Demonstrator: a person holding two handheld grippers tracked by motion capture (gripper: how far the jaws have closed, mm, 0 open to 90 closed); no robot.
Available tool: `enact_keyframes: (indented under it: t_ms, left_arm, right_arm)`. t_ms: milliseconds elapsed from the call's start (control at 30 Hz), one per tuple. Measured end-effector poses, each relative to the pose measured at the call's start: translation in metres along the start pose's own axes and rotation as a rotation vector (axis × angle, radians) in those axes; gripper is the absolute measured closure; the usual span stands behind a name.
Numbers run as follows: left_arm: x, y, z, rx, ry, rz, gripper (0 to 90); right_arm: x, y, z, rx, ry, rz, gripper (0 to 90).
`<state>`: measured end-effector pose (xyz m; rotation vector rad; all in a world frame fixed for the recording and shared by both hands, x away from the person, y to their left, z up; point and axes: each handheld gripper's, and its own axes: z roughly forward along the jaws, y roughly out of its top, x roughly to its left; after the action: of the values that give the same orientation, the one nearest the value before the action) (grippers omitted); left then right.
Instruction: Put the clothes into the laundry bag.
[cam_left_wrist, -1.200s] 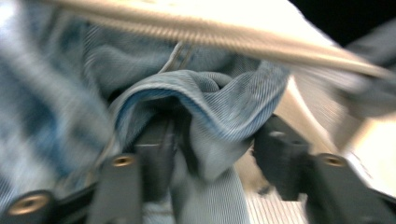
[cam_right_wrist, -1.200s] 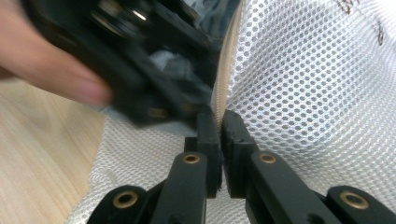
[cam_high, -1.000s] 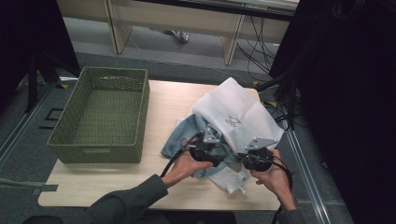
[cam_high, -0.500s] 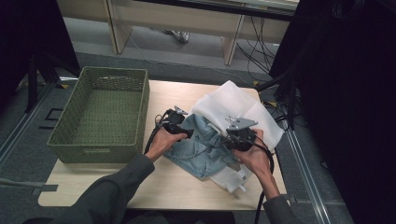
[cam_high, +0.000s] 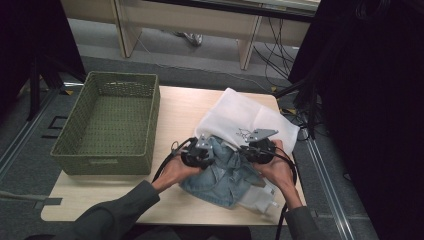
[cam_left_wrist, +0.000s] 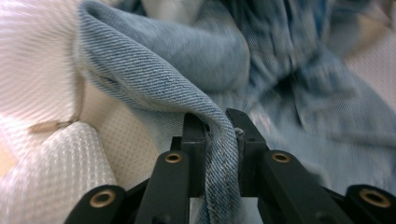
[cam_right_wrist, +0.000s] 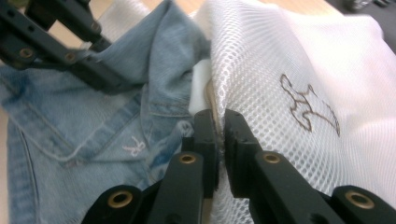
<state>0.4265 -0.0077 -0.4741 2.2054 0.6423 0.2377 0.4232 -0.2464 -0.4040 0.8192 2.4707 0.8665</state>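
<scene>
On the left of the worktop (cam_high: 130, 197) stands a green woven basket (cam_high: 107, 127), well apart from the work. Just right of it, in the high view, the left gripper (cam_high: 199, 155) rests on the left edge of a blue denim garment (cam_high: 222, 175) near the front of the worktop. The left gripper view shows what the high view cannot: its fingers (cam_left_wrist: 195, 140) have just been closing and now clench a thick folded denim seam (cam_left_wrist: 219, 149) between them. Further right, the right gripper (cam_high: 260, 150) sits where the denim meets a white mesh laundry bag (cam_high: 245, 112). In the right gripper view its fingers (cam_right_wrist: 233, 135), likewise just closing, pinch the bag's edge (cam_right_wrist: 215, 126) tightly, and a brown embroidered mark (cam_right_wrist: 308, 109) shows on the mesh.
</scene>
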Motion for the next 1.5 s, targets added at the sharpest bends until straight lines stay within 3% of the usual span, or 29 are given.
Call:
enact_keyframes:
  t_ms: [100, 167, 233, 267, 333, 367, 400, 433, 467, 500, 600, 633, 667, 700, 733, 767, 867, 933, 967, 1000, 1033, 1067, 1100, 1133, 1167, 1267, 1300, 1367, 1500]
  left_arm:
    - [-0.009, -0.010, -0.005, -0.003, -0.011, 0.033, 74.8]
    - [-0.011, -0.012, -0.008, -0.001, -0.024, 0.047, 72.3]
    - [-0.010, -0.012, -0.012, -0.013, -0.034, 0.068, 72.7]
    - [-0.009, -0.012, -0.013, -0.020, -0.030, 0.046, 72.7]
    - [-0.006, -0.011, -0.013, -0.052, -0.050, 0.011, 71.8]
    - [-0.003, -0.011, -0.014, -0.040, -0.053, 0.042, 71.2]
    - [-0.004, -0.012, -0.012, -0.054, -0.052, 0.018, 69.9]
    - [-0.002, -0.012, -0.014, -0.050, -0.045, 0.034, 65.3]
    - [-0.002, -0.012, -0.014, -0.050, -0.045, 0.034, 60.9]
    - [-0.001, -0.011, -0.013, -0.073, -0.046, 0.010, 55.8]
    - [0.007, -0.009, -0.014, -0.124, -0.016, -0.032, 48.6]
    - [0.013, -0.008, -0.011, -0.153, -0.018, -0.080, 49.4]
    - [0.013, -0.008, -0.011, -0.153, -0.018, -0.080, 53.0]
    - [0.013, -0.006, -0.009, -0.160, -0.024, -0.068, 53.0]
    - [0.006, -0.002, -0.004, -0.152, -0.023, -0.031, 70.5]
    - [0.000, 0.002, -0.001, -0.151, -0.036, -0.014, 75.1]
    - [-0.009, 0.008, 0.002, -0.141, -0.002, 0.006, 82.0]
    - [-0.012, 0.016, 0.006, -0.131, 0.047, 0.004, 82.7]
    - [-0.010, 0.021, 0.016, -0.190, 0.089, -0.111, 83.2]
    - [-0.010, 0.021, 0.016, -0.190, 0.089, -0.111, 83.3]
    - [-0.001, 0.023, 0.025, -0.173, 0.157, -0.090, 83.1]
    - [-0.001, 0.023, 0.025, -0.173, 0.157, -0.090, 82.8]
    - [0.012, 0.018, 0.031, -0.135, 0.182, -0.095, 82.3]
    - [0.014, 0.016, 0.033, -0.145, 0.179, -0.143, 81.2]
    - [0.016, 0.014, 0.031, -0.153, 0.172, -0.143, 78.8]
    - [0.016, 0.011, 0.025, -0.149, 0.152, -0.128, 68.8]
    - [0.017, 0.011, 0.021, -0.132, 0.130, -0.124, 68.8]
    - [0.014, 0.008, 0.007, -0.088, 0.105, -0.141, 47.0]
    - [0.007, -0.002, -0.014, -0.016, 0.093, -0.100, 33.8]
  right_arm:
    - [0.001, -0.006, -0.006, -0.014, 0.021, 0.027, 79.8]
    - [0.003, -0.001, -0.007, -0.041, 0.010, 0.049, 67.8]
    - [0.005, 0.003, -0.007, -0.060, 0.002, 0.041, 66.8]
    - [0.007, 0.009, -0.004, -0.083, 0.016, 0.030, 65.8]
    - [0.011, 0.018, 0.004, -0.060, 0.022, 0.002, 64.7]
    - [0.012, 0.023, 0.012, -0.045, 0.008, -0.014, 64.4]
    - [0.013, 0.026, 0.020, -0.033, -0.005, -0.021, 64.0]
    - [0.014, 0.030, 0.031, 0.029, -0.033, -0.050, 65.7]
    - [0.014, 0.030, 0.031, 0.029, -0.033, -0.050, 65.7]
    - [0.012, 0.031, 0.036, 0.050, -0.029, -0.093, 78.9]
    - [0.009, 0.032, 0.034, 0.038, -0.037, -0.098, 84.8]
    - [0.008, 0.033, 0.032, 0.039, -0.022, -0.086, 85.5]
    - [0.008, 0.033, 0.032, 0.039, -0.022, -0.086, 85.5]
    - [0.007, 0.035, 0.028, 0.031, -0.024, -0.083, 85.9]
    - [0.006, 0.037, 0.023, -0.001, -0.002, -0.059, 86.5]
    - [0.007, 0.038, 0.022, -0.026, -0.010, -0.050, 86.6]
    - [0.007, 0.040, 0.015, -0.050, 0.020, -0.040, 86.7]
    - [0.007, 0.040, 0.011, -0.071, 0.042, -0.044, 86.8]
    - [0.010, 0.042, 0.002, -0.074, 0.087, -0.030, 87.0]
    - [0.010, 0.042, 0.002, -0.074, 0.087, -0.030, 87.0]
    - [0.013, 0.042, -0.003, -0.100, 0.094, -0.020, 87.0]
    - [0.014, 0.042, -0.003, -0.102, 0.092, -0.036, 87.0]
    - [0.015, 0.041, -0.004, -0.096, 0.092, -0.033, 86.9]
    - [0.013, 0.040, -0.004, -0.087, 0.110, -0.052, 86.9]
    - [0.013, 0.038, -0.003, -0.081, 0.101, -0.027, 86.9]
    - [0.012, 0.034, -0.002, -0.063, 0.108, -0.023, 86.9]
    - [0.012, 0.032, 0.000, -0.078, 0.104, -0.020, 86.8]
    - [0.013, 0.029, 0.003, -0.070, 0.106, -0.016, 86.6]
    - [0.014, 0.027, 0.004, -0.062, 0.100, -0.005, 86.4]
